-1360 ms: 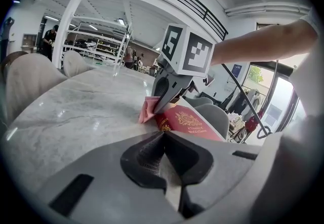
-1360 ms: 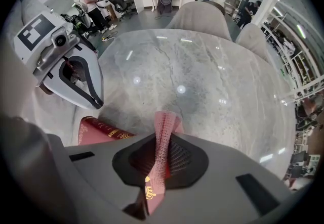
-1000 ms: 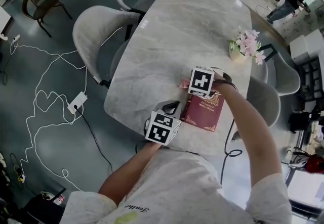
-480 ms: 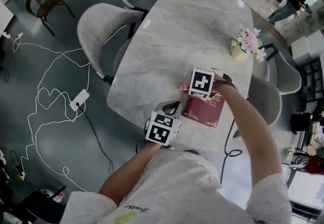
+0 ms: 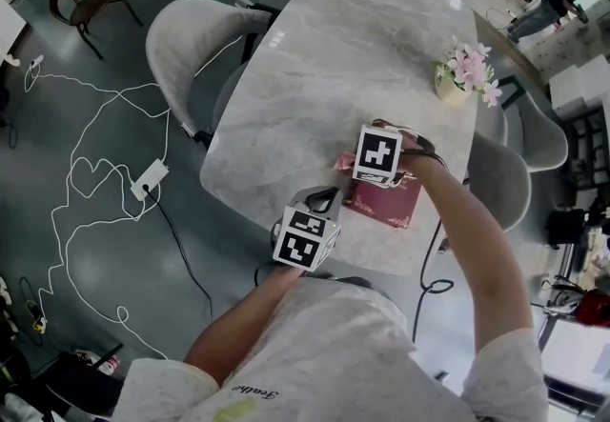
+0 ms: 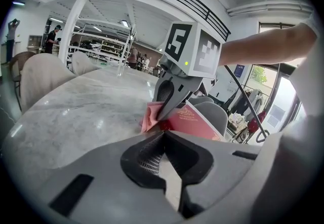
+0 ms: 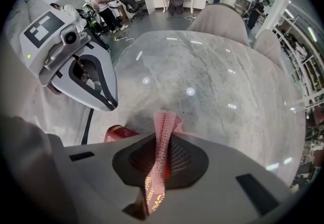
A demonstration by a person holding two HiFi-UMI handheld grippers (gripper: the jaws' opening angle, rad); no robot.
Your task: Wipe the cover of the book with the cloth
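A dark red book (image 5: 391,201) with gold print lies near the marble table's (image 5: 324,58) front edge. My right gripper (image 5: 358,169) sits over the book's far left corner, shut on a pink cloth (image 5: 342,162). In the right gripper view the cloth (image 7: 163,129) runs up between the shut jaws of the right gripper (image 7: 164,139), with the book's corner (image 7: 116,133) just to the left. My left gripper (image 5: 326,197) rests at the table edge left of the book, with its jaws together and nothing in them. In the left gripper view the book (image 6: 196,123) and cloth (image 6: 150,117) lie just beyond the left gripper (image 6: 163,134).
A small pot of pink flowers (image 5: 463,75) stands at the table's right edge. Grey chairs (image 5: 191,49) line the left side and another chair (image 5: 500,184) sits at the right. White cables and a power strip (image 5: 148,180) lie on the floor.
The right gripper with the cloth has shifted slightly nearer over the book's far corner. The left gripper has stayed beside the book.
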